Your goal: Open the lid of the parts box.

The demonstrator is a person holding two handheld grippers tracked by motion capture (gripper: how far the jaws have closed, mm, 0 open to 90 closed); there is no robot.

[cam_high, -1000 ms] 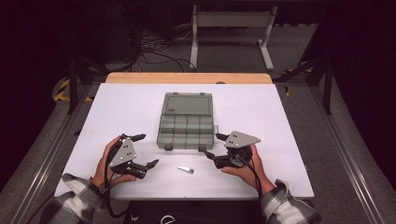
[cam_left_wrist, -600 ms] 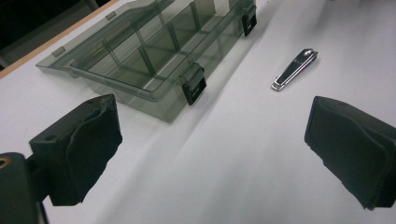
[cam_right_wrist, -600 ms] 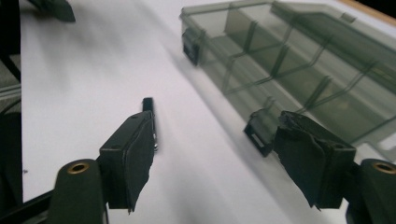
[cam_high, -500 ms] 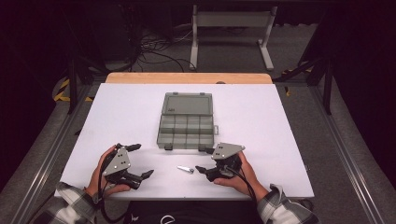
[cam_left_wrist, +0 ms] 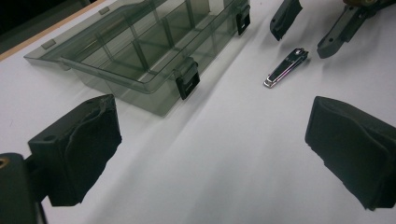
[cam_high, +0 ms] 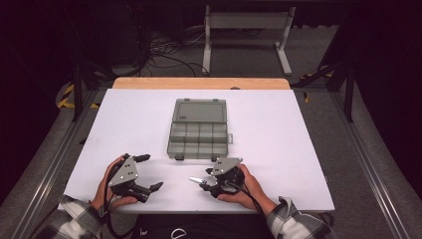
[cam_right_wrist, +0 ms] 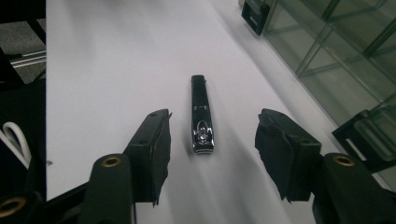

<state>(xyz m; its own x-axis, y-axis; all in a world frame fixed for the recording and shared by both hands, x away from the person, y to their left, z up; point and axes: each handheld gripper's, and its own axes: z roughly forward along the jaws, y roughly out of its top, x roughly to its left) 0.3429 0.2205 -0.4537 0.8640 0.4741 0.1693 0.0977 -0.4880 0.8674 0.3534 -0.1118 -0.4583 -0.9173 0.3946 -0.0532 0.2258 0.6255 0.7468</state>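
Since the earlier high-view frames both hands have come back toward the near edge of the white counter point(cam_high: 298, 129), and the right claw point(cam_high: 203, 182) has swung in from beside the box and down onto the small chrome nail clipper point(cam_high: 195, 179); its jaws have just been closing, with the clipper between them but not yet pressed.

In the right gripper view the nail clipper point(cam_right_wrist: 201, 115) lies flat on the counter in the gap between the two black jaws, which stand apart with bare white surface on either side of it. Its long axis runs straight away from the right claw point(cam_right_wrist: 212, 140), parallel to the jaws, with the wider end nearest the claw and the narrow end pointing away. So, as I judge it, a further closing would pinch it across its narrow width, which suits this pose; the claw's tips reach only the near end of the clipper, so a little more reach forward may be needed for a secure hold.

The left claw point(cam_high: 149, 172) is wide apart and holds nothing, hovering near the counter's front left. From its own view the clipper point(cam_left_wrist: 286, 68) lies well ahead and to the right, so the right hand is clearly the nearer one. The smoky grey transparent plastic compartment box point(cam_high: 199, 132) sits open just beyond the clipper, its divided tray nearest the hands.
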